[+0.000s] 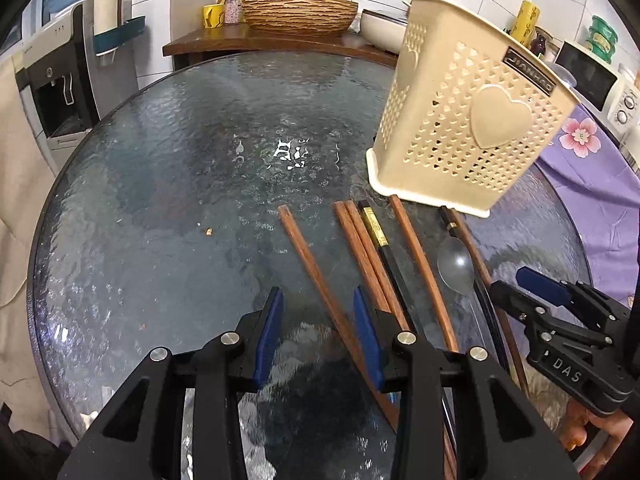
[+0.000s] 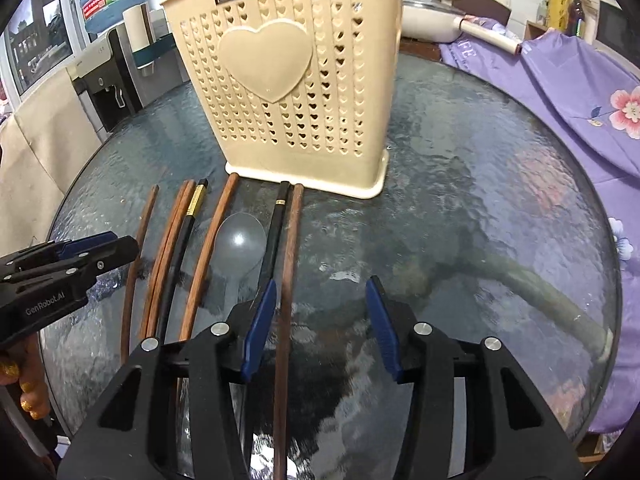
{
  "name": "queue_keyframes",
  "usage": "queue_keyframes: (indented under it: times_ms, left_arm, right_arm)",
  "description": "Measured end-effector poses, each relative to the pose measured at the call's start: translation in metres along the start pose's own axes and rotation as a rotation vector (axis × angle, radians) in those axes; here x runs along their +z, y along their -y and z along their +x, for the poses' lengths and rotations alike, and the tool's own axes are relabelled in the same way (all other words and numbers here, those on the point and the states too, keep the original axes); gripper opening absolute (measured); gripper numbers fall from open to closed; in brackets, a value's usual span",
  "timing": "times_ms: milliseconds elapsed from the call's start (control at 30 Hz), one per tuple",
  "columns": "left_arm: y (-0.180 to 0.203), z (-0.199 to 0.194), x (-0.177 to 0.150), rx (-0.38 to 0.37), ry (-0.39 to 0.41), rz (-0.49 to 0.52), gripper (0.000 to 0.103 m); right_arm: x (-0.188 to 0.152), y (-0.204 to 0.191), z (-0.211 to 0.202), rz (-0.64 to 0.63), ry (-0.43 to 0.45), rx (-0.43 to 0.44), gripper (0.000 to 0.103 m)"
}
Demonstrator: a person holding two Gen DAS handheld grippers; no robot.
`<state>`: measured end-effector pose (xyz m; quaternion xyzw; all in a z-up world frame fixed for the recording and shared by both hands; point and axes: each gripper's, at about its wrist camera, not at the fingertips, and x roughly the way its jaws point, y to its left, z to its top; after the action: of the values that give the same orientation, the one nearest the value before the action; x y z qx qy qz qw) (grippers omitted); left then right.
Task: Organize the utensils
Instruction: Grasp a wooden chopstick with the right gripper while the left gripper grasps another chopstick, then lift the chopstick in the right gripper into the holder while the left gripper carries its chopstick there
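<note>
Pre-grasp step, nothing picked: left gripper point(image 1: 318, 304) and right gripper point(image 2: 322, 300) both gape empty, wooden chopstick point(image 2: 286, 280) between right jaws, holder point(image 2: 296, 80) ahead; next, likely close and lift.

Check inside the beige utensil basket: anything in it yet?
Through the basket's heart perforations only its pale interior shows, nothing dark or long. The top opening is out of frame, so cannot confirm.

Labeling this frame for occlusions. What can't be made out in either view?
- Holder inside: both views show only its perforated walls; contents unknown.
- Chopsticks' near ends: left wrist view, hidden under the left hand-held gripper.
- Clear spoon's handle: right wrist view, hidden by the right hand-held gripper.
- Brown chopstick: near end cut off by the bottom edge.
</note>
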<state>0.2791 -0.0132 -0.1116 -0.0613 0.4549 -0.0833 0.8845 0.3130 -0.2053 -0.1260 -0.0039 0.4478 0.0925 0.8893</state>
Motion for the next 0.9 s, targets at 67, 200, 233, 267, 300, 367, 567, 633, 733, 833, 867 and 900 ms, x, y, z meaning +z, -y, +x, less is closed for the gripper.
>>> queue_keyframes:
  times_ms: [67,200,233,267,300,367,567,633,733,833,867,900]
  left_arm:
    - [0.001,0.003,0.002,0.015,-0.002,0.003,0.036]
    - [0.002,0.009,0.008,0.04,-0.004,0.017,0.036]
    - [0.001,0.009,0.009,0.045,-0.004,0.016,0.036]
    - [0.001,0.01,0.011,0.048,-0.005,0.014,0.036]
    - [0.001,0.011,0.013,0.051,-0.006,0.016,0.036]
    - [0.002,0.015,0.018,0.068,-0.009,0.031,0.036]
    - [0.007,0.026,0.033,0.107,-0.037,0.079,0.023]
    - [0.007,0.028,0.035,0.116,-0.041,0.086,0.013]
    - [0.006,0.029,0.038,0.1,-0.051,0.077,0.012]
    - [0.01,0.029,0.037,0.077,-0.06,0.089,0.008]
    - [0.012,0.029,0.036,0.077,-0.059,0.097,0.008]
    - [0.015,0.029,0.035,0.081,-0.055,0.109,0.007]
  right_arm:
    - [0.002,-0.003,0.003,-0.02,0.002,-0.029,0.045]
    - [0.01,-0.01,0.009,-0.054,-0.008,-0.053,0.042]
    - [0.012,-0.012,0.011,-0.06,-0.01,-0.061,0.042]
    - [0.014,-0.014,0.012,-0.066,-0.013,-0.064,0.04]
    - [0.017,-0.017,0.013,-0.078,-0.016,-0.068,0.038]
    - [0.02,-0.022,0.016,-0.096,-0.018,-0.073,0.035]
    - [0.034,-0.033,0.024,-0.084,-0.056,-0.034,0.023]
    - [0.035,-0.037,0.025,-0.089,-0.054,-0.035,0.019]
    - [0.034,-0.041,0.026,-0.095,-0.051,-0.031,0.01]
    - [0.033,-0.042,0.026,-0.104,-0.049,-0.027,0.007]
    - [0.033,-0.041,0.026,-0.105,-0.049,-0.02,0.007]
    - [0.033,-0.04,0.026,-0.106,-0.048,-0.012,0.007]
